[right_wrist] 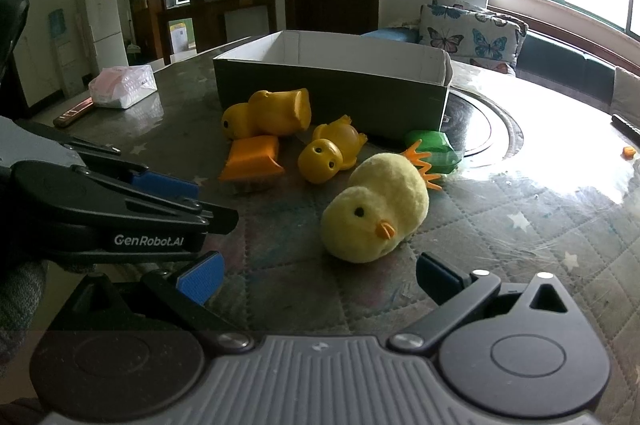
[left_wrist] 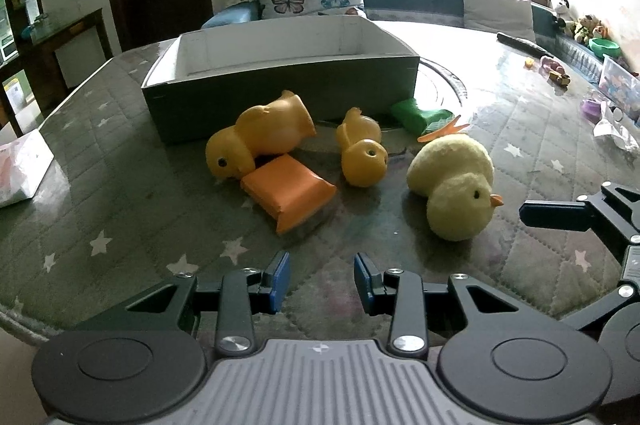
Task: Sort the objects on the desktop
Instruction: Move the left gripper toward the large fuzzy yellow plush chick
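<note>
Both pairs of jaws stand apart and hold nothing. From its own camera the left gripper [left_wrist: 322, 279] hovers low over the quilted table cover [left_wrist: 120, 225], its blue pads spread, with the orange packet [left_wrist: 288, 191] just ahead at 12 o'clock. The right gripper [right_wrist: 320, 277] is spread wider, and the plush chick [right_wrist: 376, 209] lies close in front of it, between 12 and 1 o'clock.

By my reading the sorting has barely begun: the open box [left_wrist: 280, 81] at the far side shows only bare white inner walls, though its floor is hidden, and all the toys lie outside it on the table. The step in hand looks like an approach to a first pick, most likely the chick for the right side. That calls for easing forward, straddling its round body and closing gently.

The chick is fuzzy, pale yellow and soft, lying on its side with a small orange beak and spiky orange feet; it should squash under the pads. The large rubber duck [left_wrist: 260, 137] and small rubber duck [left_wrist: 362, 153] are smooth, glossy and tipped over; they may slip. The orange packet is a crinkled pillow shape touching the large duck's head. A green packet [left_wrist: 416, 115] rests at the box's near corner, at 1 o'clock.
</note>
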Demonstrator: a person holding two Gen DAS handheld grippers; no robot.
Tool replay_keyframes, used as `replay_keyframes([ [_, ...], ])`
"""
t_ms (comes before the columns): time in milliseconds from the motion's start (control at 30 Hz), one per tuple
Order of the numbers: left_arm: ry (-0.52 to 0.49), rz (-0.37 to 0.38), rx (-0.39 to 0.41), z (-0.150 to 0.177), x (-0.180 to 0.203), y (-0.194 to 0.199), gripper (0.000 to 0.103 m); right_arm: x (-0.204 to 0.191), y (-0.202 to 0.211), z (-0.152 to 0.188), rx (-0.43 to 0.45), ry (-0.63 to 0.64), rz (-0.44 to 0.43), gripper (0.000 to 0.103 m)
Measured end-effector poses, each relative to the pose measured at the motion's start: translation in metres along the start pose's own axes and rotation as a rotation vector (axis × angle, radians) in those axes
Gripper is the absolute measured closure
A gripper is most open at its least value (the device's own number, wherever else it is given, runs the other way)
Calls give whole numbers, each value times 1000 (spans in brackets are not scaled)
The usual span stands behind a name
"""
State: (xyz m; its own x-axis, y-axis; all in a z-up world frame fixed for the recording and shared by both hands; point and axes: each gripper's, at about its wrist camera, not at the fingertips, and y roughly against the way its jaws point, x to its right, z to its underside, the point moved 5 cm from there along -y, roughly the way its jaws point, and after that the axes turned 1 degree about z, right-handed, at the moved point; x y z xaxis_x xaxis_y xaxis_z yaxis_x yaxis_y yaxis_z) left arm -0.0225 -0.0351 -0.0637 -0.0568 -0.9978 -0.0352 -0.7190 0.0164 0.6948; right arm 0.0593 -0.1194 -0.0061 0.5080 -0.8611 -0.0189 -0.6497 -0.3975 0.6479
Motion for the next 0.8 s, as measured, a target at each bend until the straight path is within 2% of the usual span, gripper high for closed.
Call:
replay_keyframes([
  [100,-2,3,-1,-1,0,1,64,0,-1,0,-2,2,4,0],
  [133,-3,4,-7,-17,-5,-7,64,1,-1,0,-2,2,6,0],
  [200,-5,9,-28,-78,-25,-42,64,1,-1,0,-2,1,9,0],
  [233,-6,11,-34,-94,-30,-51,64,2,-1,-1,-2,2,10,0],
  [800,-11,26,-48,-110,-26,-66,64,7,-9,-8,-5,6,17,0],
])
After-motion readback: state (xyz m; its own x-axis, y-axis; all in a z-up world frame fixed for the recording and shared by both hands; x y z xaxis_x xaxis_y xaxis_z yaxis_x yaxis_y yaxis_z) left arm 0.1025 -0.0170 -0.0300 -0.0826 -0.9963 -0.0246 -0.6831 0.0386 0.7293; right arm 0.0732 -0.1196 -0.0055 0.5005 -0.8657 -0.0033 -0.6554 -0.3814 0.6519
